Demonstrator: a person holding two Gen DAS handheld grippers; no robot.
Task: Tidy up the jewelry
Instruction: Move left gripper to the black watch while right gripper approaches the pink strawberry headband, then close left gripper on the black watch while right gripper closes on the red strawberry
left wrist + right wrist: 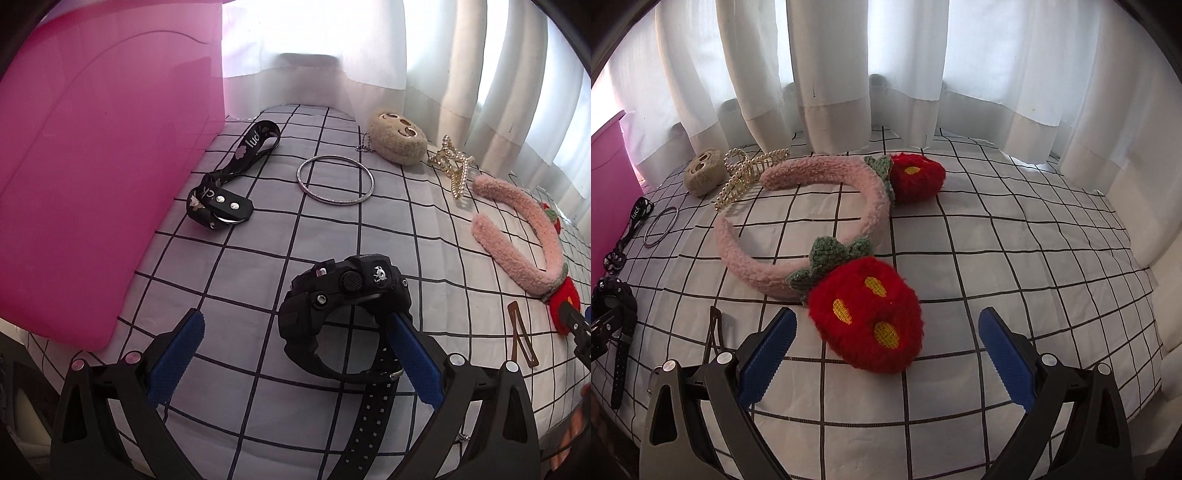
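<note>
A black watch (343, 306) lies on the checked cloth (240, 266), between the open blue pads of my left gripper (295, 354), close to the right pad (417, 362). A pink box (92, 166) stands at the left. A silver bangle (335, 180), a black strap (229, 177), a plush charm (397, 137), a pearl claw clip (456, 166) and a pink strawberry headband (524, 243) lie beyond. My right gripper (886, 350) is open, with the headband's near red strawberry (866, 314) just ahead between the pads. The watch shows at the right wrist view's left edge (613, 299).
A brown snap hair clip (521, 339) lies right of the watch; it also shows in the right wrist view (714, 325). White curtains (886, 74) hang behind the cloth. A white raised edge (1145, 221) borders the right side.
</note>
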